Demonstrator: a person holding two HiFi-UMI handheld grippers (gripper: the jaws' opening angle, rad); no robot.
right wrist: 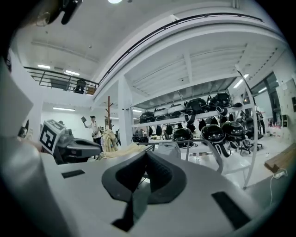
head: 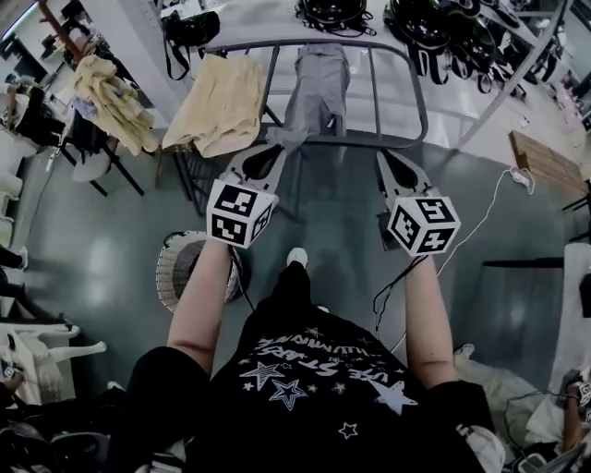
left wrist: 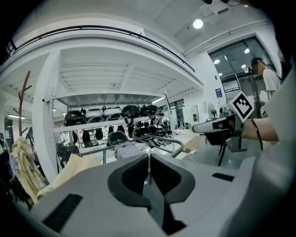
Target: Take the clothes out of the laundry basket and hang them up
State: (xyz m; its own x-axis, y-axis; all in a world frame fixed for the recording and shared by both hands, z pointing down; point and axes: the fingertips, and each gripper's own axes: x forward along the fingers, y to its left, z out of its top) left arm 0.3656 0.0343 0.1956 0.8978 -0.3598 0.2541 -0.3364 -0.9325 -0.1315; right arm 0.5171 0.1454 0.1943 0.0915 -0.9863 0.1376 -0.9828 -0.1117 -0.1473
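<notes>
Left arm (head: 199, 305) covers part of the laundry basket (head: 172, 268) below the rack (head: 374, 92); helmets (head: 420, 28) beyond the rack run off-frame.

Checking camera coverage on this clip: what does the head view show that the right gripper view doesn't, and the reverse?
Head view only: the laundry basket on the floor and the person's black shirt. Right gripper view only: a close look at the right gripper, shut with nothing between its fingers, and a balcony railing. Both: the rack bearing the cream garment and the grey garment, and the left gripper.
</notes>
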